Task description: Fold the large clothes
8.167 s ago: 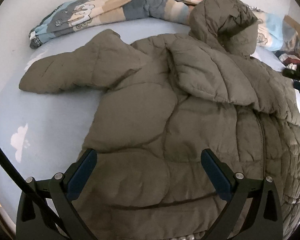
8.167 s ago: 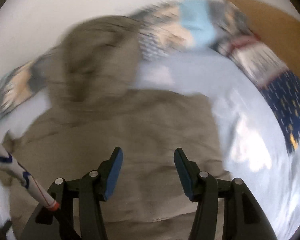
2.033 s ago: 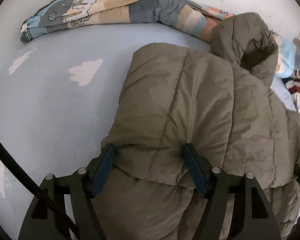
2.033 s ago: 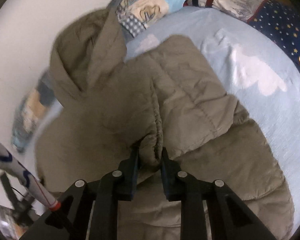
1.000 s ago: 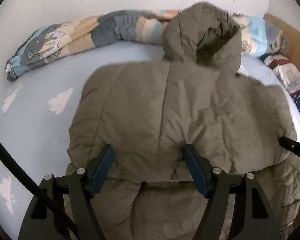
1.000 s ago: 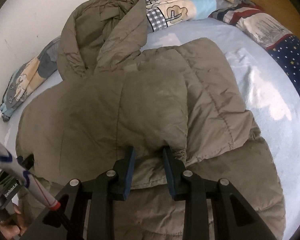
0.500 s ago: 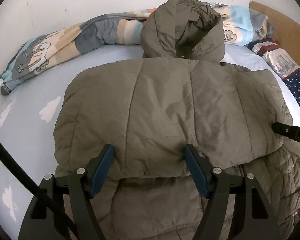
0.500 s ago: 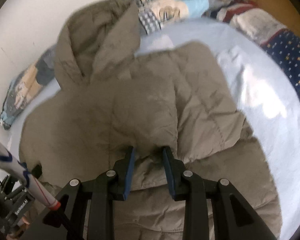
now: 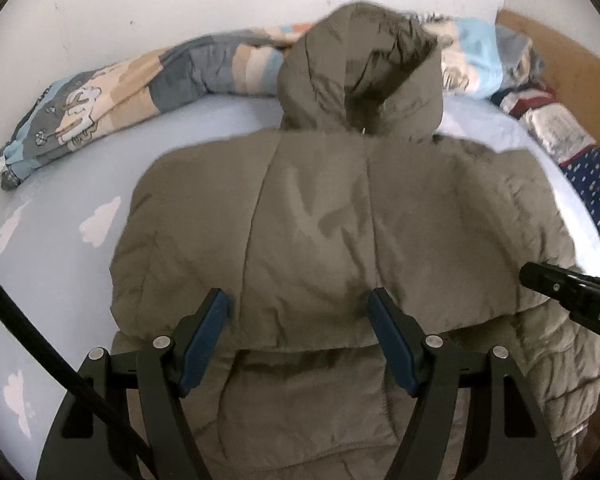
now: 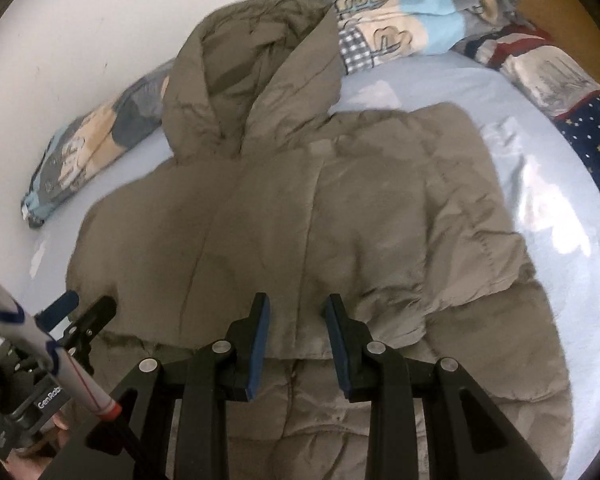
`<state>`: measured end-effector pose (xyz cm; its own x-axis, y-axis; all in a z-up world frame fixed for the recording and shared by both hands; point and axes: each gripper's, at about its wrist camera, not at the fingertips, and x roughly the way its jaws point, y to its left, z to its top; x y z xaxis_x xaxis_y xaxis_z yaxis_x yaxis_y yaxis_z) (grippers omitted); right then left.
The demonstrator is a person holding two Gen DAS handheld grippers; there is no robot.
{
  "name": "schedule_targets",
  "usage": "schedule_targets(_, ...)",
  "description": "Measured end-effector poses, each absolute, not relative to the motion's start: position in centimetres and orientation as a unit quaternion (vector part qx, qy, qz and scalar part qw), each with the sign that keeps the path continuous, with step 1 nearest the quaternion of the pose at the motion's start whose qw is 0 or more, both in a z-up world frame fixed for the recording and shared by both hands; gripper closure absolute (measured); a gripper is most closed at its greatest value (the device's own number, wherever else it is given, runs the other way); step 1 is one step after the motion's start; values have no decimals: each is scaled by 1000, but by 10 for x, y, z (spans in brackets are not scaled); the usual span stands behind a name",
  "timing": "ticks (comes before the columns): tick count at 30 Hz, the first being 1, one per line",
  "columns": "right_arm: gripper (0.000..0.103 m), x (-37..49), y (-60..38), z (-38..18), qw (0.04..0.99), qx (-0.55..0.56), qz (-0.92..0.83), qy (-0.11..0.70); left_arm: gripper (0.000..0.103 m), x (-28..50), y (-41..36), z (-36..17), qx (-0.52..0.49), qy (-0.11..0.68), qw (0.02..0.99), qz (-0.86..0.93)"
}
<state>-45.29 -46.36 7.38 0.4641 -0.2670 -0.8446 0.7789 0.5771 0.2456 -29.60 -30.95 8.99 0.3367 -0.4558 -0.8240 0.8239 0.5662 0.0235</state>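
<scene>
An olive-green padded hooded jacket [image 9: 332, 216] lies on a light blue bed sheet [image 9: 60, 216], sleeves folded in, its lower part doubled up over the body, hood [image 9: 360, 76] at the far end. My left gripper [image 9: 300, 312] is open, its blue pads above the folded edge, holding nothing. My right gripper [image 10: 294, 312] hovers over the same jacket [image 10: 300, 208] near the folded edge, jaws parted and empty. The right gripper's tip shows in the left wrist view [image 9: 568, 284].
A rolled patterned quilt [image 9: 112, 96] lies along the white wall behind the jacket. Star-patterned and striped bedding [image 10: 560, 76] lies at the right by a wooden headboard [image 9: 560, 56]. The sheet has white cloud prints.
The jacket's hem was folded up over its body. Both grippers have let go of the fabric; the right jaws have opened and both have drawn back slightly.
</scene>
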Motion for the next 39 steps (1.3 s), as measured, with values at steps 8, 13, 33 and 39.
schedule_targets(8,70,-448,-464,60,784,328,-324,415,31,-295,-307,95,219,406,789,-407)
schedule_targets(13,70,-452,-462,72,795,333,-320,394,31,-291,-302,105,203,397,801,-399)
schedule_targets(33,64,-452,-459,71,791,332,-323,401,31,-284,-300,101,227,390,815,-364)
schedule_targets(39,64,-462,-467,73,784,341,-341,390,31,-283,-294,110,224,367,830,-356)
